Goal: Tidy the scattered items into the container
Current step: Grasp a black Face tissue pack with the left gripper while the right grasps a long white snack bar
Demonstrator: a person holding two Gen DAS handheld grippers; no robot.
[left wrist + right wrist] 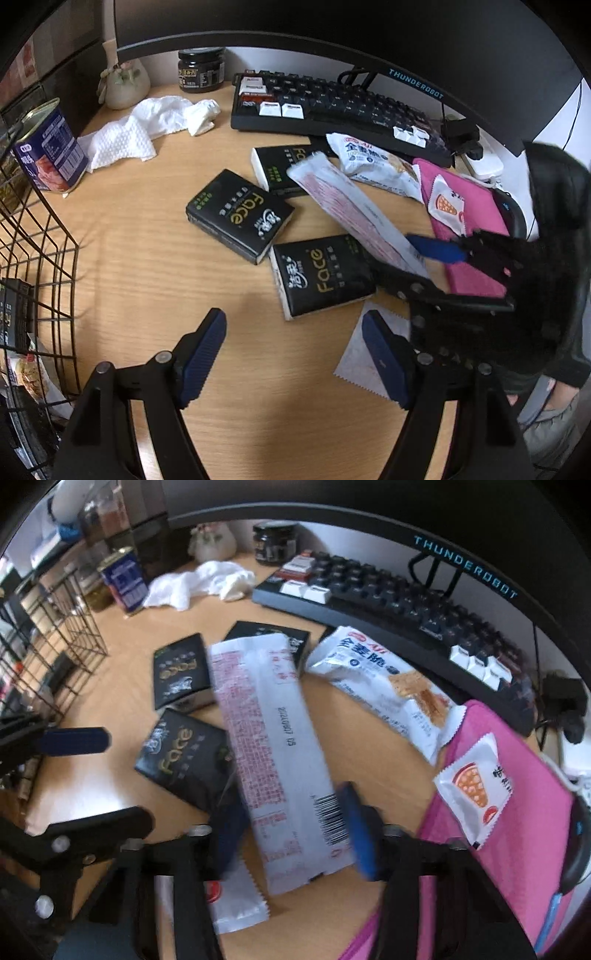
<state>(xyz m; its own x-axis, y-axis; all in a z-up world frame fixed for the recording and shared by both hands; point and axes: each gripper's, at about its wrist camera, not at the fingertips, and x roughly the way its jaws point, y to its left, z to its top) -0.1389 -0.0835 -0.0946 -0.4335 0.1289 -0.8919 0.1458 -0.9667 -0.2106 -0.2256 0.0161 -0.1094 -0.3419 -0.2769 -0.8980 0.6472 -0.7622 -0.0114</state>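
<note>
A long white sachet (280, 746) is clamped near its barcoded end between the right tongs (291, 834), its long axis running away from them toward the keyboard (406, 602) and lifted over the black tissue packs (181, 757). The wire basket (44, 266) is seen well to the left (beyond the packs), so a leftward carry is judged necessary. The left tongs (295, 354), nearer the basket, are held apart and empty above the worktop (147, 258).

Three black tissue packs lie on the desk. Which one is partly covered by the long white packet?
The rear pack, nearest the keyboard: the long white packet held by the right gripper crosses its corner. The other two lie uncovered.
</note>
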